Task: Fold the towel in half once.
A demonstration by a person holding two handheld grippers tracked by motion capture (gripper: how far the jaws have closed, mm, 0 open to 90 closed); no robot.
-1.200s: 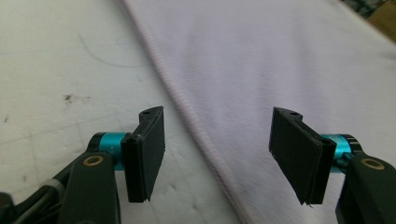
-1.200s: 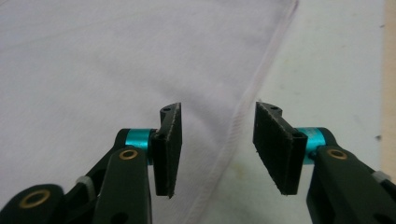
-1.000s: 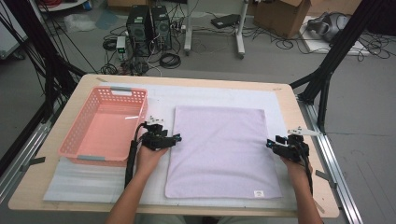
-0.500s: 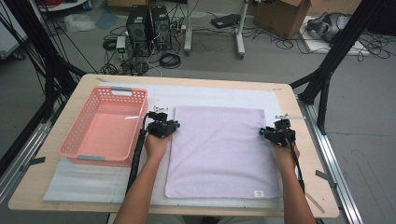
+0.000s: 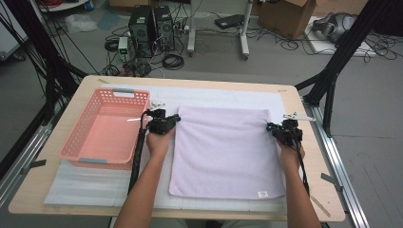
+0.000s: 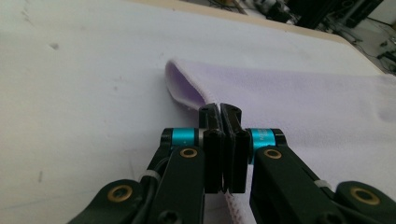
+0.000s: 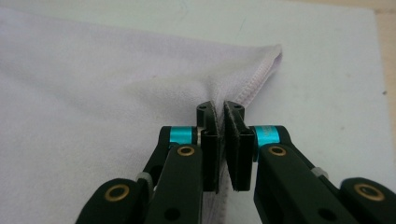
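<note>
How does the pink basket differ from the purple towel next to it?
The pink basket is a rigid, latticed tray with raised walls; the purple towel is soft and lies flat. The basket stands untouched, while the towel is pinched at its far corners by the left tool and the right tool. Both rest on the white mat.

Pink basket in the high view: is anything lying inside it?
No, the pink basket shows only its bare perforated floor, and the lilac towel lies beside it.

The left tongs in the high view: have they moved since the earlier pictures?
Yes. The left tongs slid toward the table's far edge beside the pink basket, closing on the towel corner.
</note>
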